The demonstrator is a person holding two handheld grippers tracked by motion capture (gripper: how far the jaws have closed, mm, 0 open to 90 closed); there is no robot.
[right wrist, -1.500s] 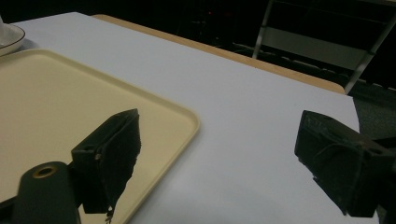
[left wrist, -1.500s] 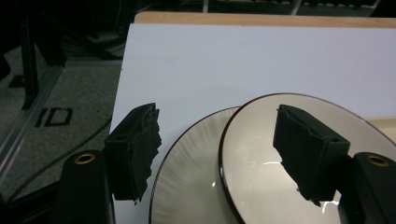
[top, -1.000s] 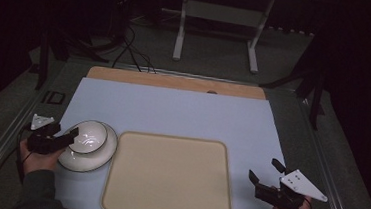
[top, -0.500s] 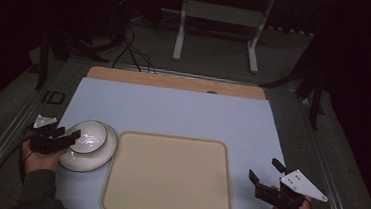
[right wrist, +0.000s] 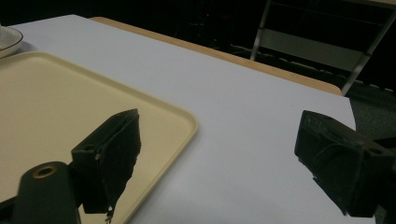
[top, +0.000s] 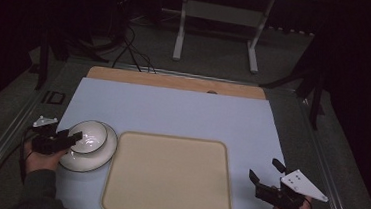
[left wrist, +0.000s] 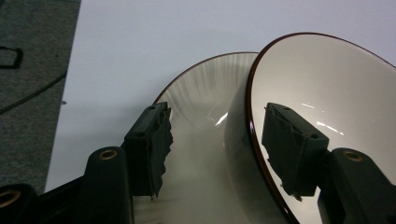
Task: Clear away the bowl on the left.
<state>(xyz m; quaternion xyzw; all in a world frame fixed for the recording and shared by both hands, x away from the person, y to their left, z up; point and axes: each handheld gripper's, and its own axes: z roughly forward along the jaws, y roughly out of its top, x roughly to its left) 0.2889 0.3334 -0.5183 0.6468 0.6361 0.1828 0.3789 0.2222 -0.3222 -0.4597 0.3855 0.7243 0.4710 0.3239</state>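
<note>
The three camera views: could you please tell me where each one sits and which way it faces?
High view: above the person's side, facing forward and down on the table; forearms, both hand-held grippers.
Left gripper view: on the left hand-held gripper, jaws straddling the bowl rim above the plate.
Right gripper view: on the right hand-held gripper, facing the tray.
All share the table.

One white ceramic bowl with a dark rim (top: 90,136) sits at about eight o'clock on the table, resting on one white ribbed round plate with a thin dark edge (top: 100,157). One beige rectangular plastic tray with rounded corners (top: 169,176) lies at six o'clock. One pale blue-white sheet covering the tabletop (top: 173,111) spreads across the middle, with one strip of light wooden board (top: 175,81) at twelve o'clock. Two black two-jaw grippers are counted: one at eight o'clock (top: 68,139), one at four o'clock (top: 264,173).
</note>
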